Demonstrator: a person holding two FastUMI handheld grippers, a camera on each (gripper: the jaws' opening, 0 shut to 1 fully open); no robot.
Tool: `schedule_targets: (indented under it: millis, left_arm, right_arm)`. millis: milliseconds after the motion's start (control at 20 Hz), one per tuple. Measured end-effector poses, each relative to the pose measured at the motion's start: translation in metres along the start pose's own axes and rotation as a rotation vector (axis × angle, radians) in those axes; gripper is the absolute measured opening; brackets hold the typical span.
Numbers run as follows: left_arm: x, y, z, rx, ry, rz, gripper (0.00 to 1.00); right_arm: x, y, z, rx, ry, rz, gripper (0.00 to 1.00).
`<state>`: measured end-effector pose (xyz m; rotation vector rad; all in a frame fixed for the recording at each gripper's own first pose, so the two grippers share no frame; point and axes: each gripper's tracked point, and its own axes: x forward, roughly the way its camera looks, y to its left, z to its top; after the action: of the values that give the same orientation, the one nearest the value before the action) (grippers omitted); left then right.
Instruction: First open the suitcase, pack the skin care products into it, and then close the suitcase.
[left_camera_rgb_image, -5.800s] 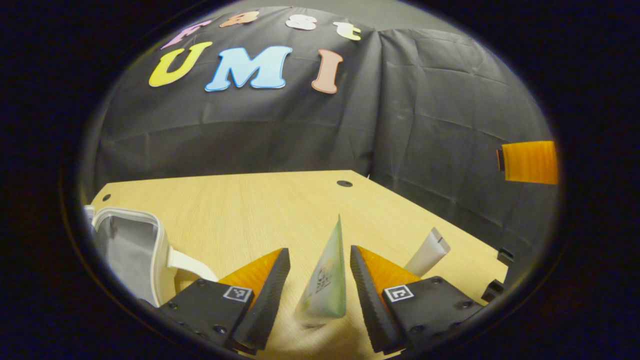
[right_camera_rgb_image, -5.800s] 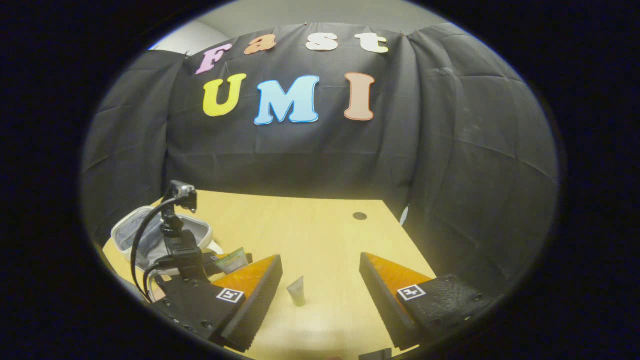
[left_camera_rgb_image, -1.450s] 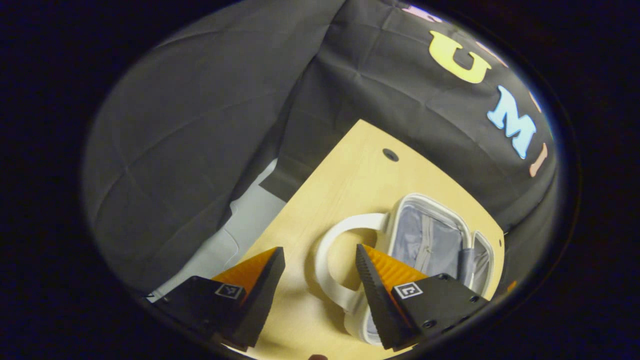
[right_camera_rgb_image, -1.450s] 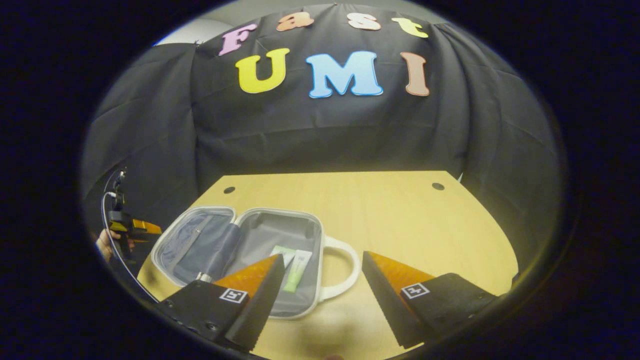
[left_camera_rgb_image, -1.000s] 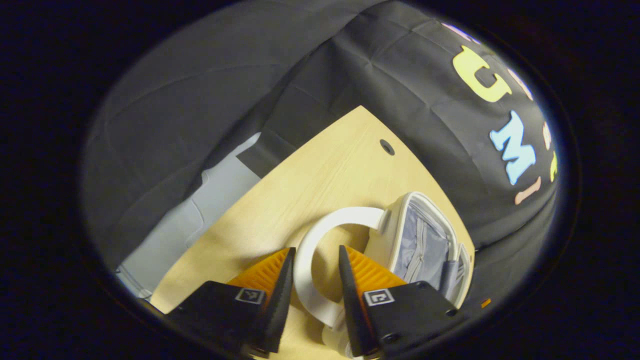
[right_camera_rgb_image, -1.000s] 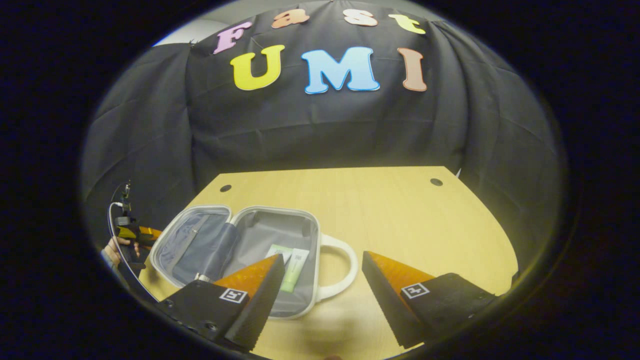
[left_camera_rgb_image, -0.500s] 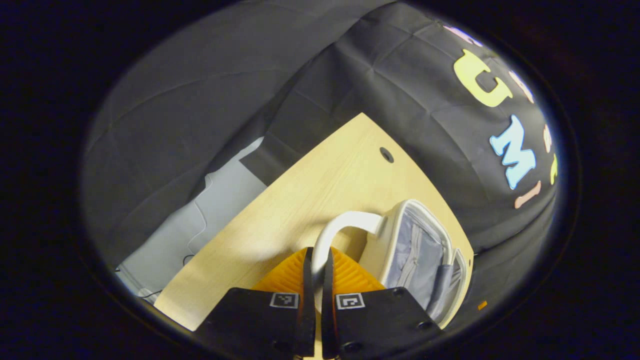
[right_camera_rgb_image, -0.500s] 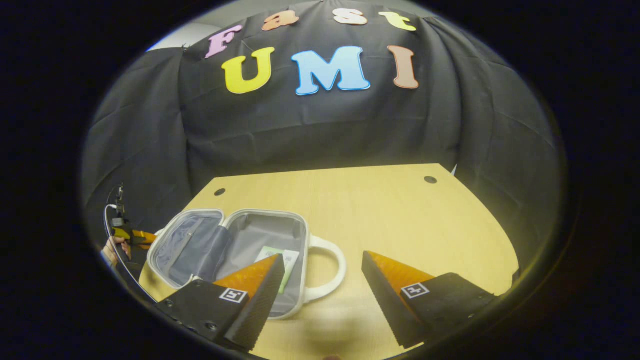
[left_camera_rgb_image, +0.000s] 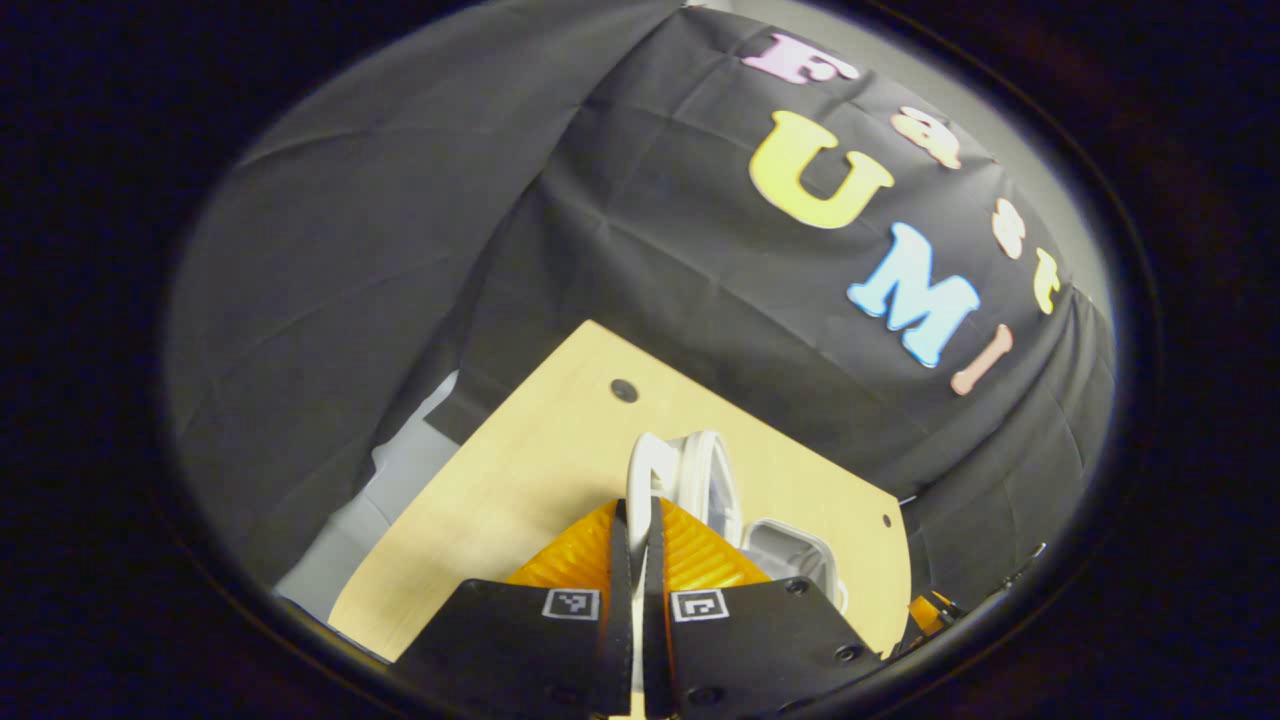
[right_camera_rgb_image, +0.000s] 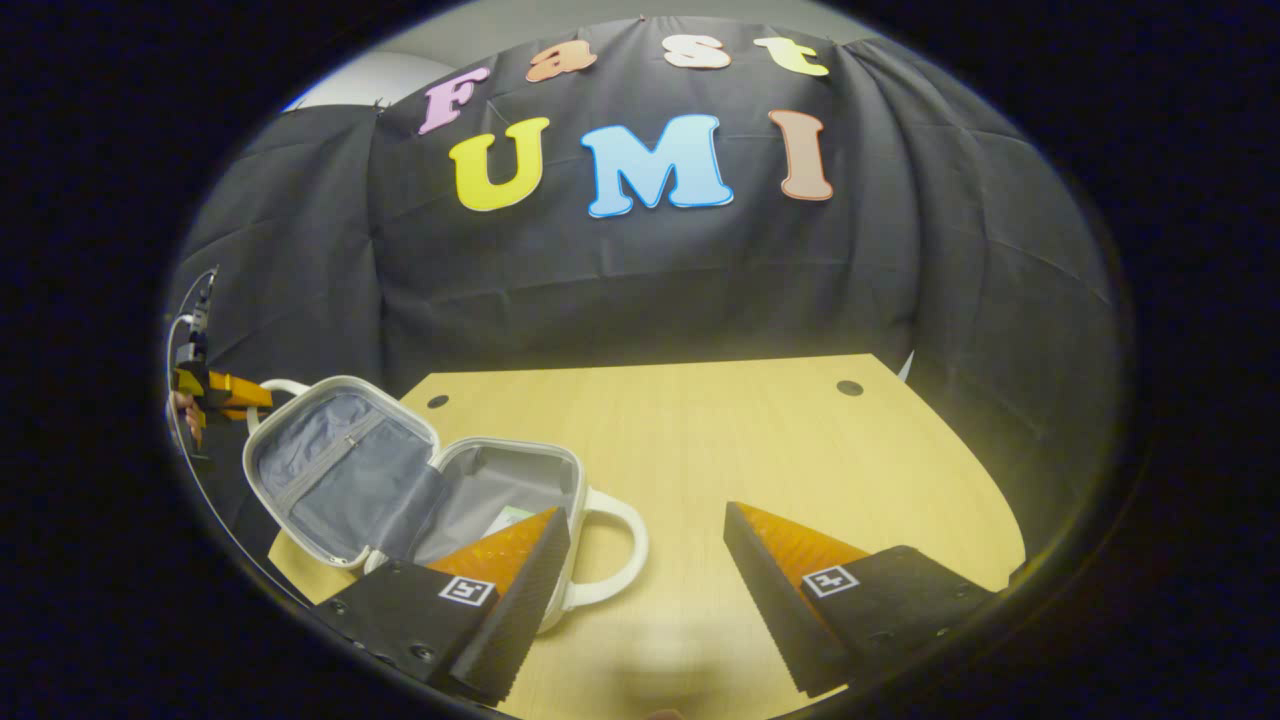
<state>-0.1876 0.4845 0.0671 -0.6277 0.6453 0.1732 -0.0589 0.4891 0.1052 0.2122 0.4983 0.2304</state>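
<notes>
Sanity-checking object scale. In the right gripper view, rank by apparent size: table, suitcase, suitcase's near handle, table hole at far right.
1. table
2. suitcase, half open, lid raised
3. near handle
4. table hole

The hole lies farther from the camera than the handle, so that gap is partly distance.

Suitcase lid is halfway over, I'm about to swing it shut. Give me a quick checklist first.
1. Left tool clamped on lid handle: ok.
2. Lid raised, not yet closed on the base: ok.
3. Skin care tube inside base: ok; how many are packed: cannot tell.
4. Right tool open, over the table, outside the lid's path: ok.
5. Base handle lying on the table: ok.
6. Zipper clear of the rim: cannot tell.
</notes>
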Motion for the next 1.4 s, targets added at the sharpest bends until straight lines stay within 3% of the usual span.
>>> schedule_targets:
  millis: [150,200,300,700,950,1000,1150,1400]
  left_arm:
    - [-0.019,-0.073,-0.001,0.067,-0.022,-0.067,0.12]
    - [-0.024,-0.106,-0.003,0.083,-0.026,-0.106,0.09]
    - [-0.031,-0.160,-0.017,0.114,-0.017,-0.177,0.12]
    - [-0.009,-0.302,-0.145,0.245,0.107,-0.309,0.12]
    - [0.043,-0.343,-0.245,0.288,0.204,-0.315,0.12]
    - [0.054,-0.348,-0.265,0.303,0.222,-0.311,0.09]
    - [0.080,-0.356,-0.317,0.346,0.275,-0.270,0.12]
    - [0.116,-0.354,-0.361,0.370,0.313,-0.193,0.12]
  right_arm:
    - [-0.009,-0.018,0.002,0.011,-0.020,0.004,0.95]
    - [-0.011,-0.024,0.004,0.015,-0.028,0.004,1.00]
    - [-0.016,-0.037,0.005,0.026,-0.039,0.007,0.95]
    - [-0.034,-0.079,0.011,0.016,-0.081,0.007,0.95]
    - [-0.045,-0.100,0.006,0.012,-0.082,0.028,0.95]
    - [-0.046,-0.105,0.003,0.007,-0.077,0.034,0.95]
    - [-0.049,-0.120,-0.005,-0.015,-0.057,0.059,0.95]
    - [-0.057,-0.146,-0.006,-0.024,-0.049,0.058,0.95]
